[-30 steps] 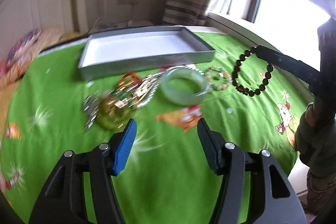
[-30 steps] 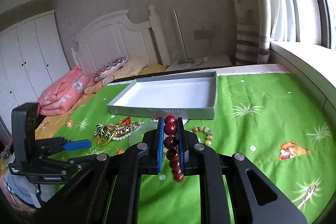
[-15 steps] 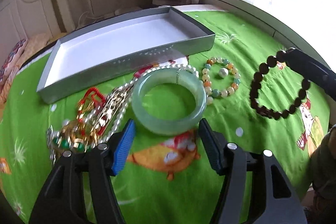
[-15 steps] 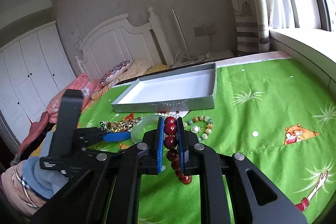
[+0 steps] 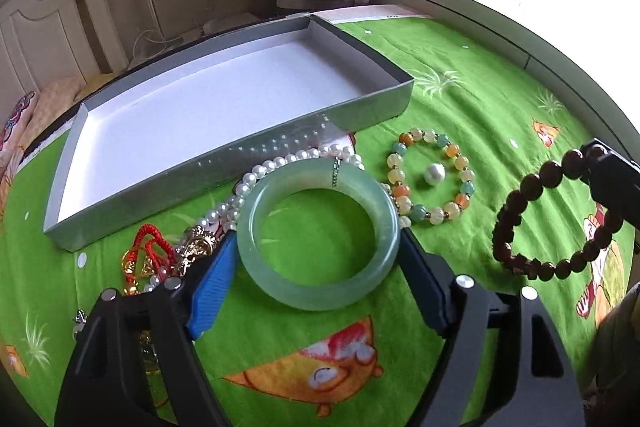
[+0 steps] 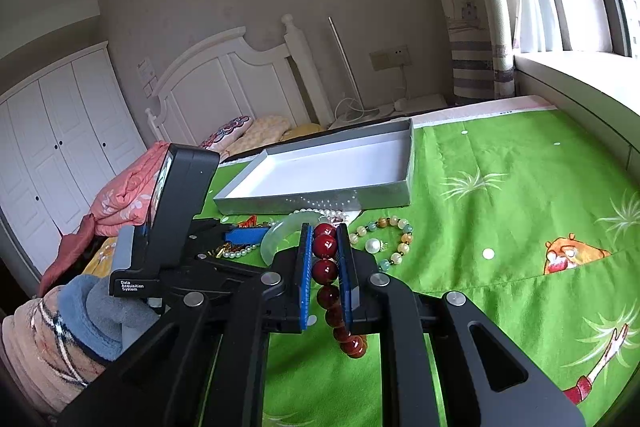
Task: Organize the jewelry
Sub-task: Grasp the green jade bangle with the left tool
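A pale green jade bangle [image 5: 318,235] lies flat on the green bedspread. My left gripper [image 5: 316,251] is open, its fingers on either side of the bangle. My right gripper [image 6: 325,251] is shut on a dark red bead bracelet [image 6: 326,269], which hangs above the bedspread; it also shows in the left wrist view [image 5: 556,223]. A multicoloured bead bracelet [image 5: 432,183] with a loose pearl [image 5: 432,173] inside lies to the right of the bangle. A pearl necklace [image 5: 280,163] and a gold and red tangle [image 5: 160,259] lie to its left.
An open grey tray [image 5: 224,167] with a white inside stands just behind the jewelry; it also shows in the right wrist view [image 6: 316,205]. A window ledge [image 6: 580,95] runs along the right. Pillows and a folded pink blanket [image 6: 128,191] lie to the left by the headboard.
My left gripper has moved forward and down until its open fingers sit on either side of the jade bangle. My right gripper has held the red bead bracelet and shifted only slightly.
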Demonstrator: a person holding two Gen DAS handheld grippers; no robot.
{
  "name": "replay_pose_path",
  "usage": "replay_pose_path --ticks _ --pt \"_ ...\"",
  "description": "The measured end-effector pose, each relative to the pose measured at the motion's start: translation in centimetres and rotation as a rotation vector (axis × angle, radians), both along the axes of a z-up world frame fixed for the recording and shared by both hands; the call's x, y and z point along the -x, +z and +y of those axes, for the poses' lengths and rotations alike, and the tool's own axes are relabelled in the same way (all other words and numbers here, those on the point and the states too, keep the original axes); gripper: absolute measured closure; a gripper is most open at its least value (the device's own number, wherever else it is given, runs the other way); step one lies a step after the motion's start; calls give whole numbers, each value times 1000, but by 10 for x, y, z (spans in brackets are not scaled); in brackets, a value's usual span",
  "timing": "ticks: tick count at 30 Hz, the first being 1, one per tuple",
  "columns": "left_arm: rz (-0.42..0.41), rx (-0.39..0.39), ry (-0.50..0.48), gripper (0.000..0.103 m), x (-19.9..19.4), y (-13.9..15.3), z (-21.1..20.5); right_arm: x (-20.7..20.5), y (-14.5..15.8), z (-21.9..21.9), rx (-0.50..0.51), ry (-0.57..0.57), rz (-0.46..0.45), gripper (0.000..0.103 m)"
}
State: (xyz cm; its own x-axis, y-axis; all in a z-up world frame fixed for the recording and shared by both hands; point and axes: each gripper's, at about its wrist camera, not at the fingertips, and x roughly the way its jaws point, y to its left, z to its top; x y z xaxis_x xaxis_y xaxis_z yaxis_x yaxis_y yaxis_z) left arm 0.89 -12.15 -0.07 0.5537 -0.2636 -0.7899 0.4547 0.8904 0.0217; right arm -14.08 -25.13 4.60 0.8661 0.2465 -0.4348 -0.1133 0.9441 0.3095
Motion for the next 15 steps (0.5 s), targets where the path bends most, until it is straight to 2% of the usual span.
replay_pose_path --ticks 5,15 --pt "-46 15 -4 26 12 6 2 -2 1 -1 -4 0 0 89" --pt "-83 68 -3 26 63 13 27 -1 0 -1 2 8 2 89"
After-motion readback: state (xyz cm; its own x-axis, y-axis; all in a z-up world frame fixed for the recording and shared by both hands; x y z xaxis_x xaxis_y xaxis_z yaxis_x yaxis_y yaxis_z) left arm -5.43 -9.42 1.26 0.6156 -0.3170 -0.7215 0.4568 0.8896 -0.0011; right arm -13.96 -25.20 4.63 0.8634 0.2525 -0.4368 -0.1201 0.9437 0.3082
